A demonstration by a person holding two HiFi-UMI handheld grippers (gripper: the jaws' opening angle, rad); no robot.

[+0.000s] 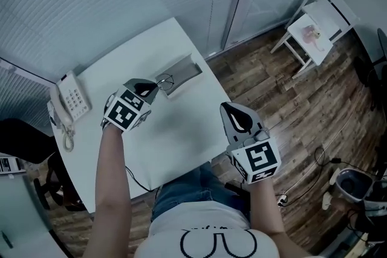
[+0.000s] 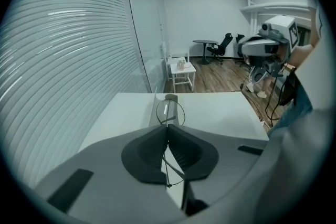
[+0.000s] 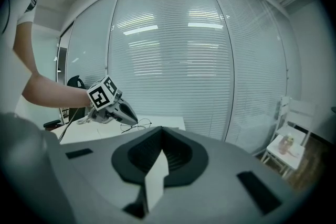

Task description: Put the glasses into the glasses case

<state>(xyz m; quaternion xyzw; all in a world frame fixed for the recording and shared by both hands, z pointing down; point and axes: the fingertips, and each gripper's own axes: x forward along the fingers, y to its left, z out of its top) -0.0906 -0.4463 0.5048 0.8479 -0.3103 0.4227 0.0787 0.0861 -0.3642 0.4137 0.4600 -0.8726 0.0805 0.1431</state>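
Observation:
Thin wire-framed glasses (image 1: 164, 80) hang from my left gripper (image 1: 156, 89), which is shut on one temple arm. In the left gripper view the arm runs between the closed pads and a round lens (image 2: 170, 112) sticks out ahead of my left gripper (image 2: 167, 126). The open grey glasses case (image 1: 184, 74) lies on the white table (image 1: 181, 136), just beyond and right of the glasses; it also shows behind the lens as the case (image 2: 171, 97). My right gripper (image 1: 227, 107) hovers at the table's right edge, shut and empty. Its own view shows the right gripper (image 3: 161, 129), the left gripper (image 3: 134, 120) and the glasses (image 3: 142, 124).
A white desk phone (image 1: 72, 101) sits at the table's left edge. A small white side table (image 1: 311, 33) stands on the wooden floor at the far right. Blinds and glass walls close off the far side. Cables lie on the floor (image 1: 314, 172).

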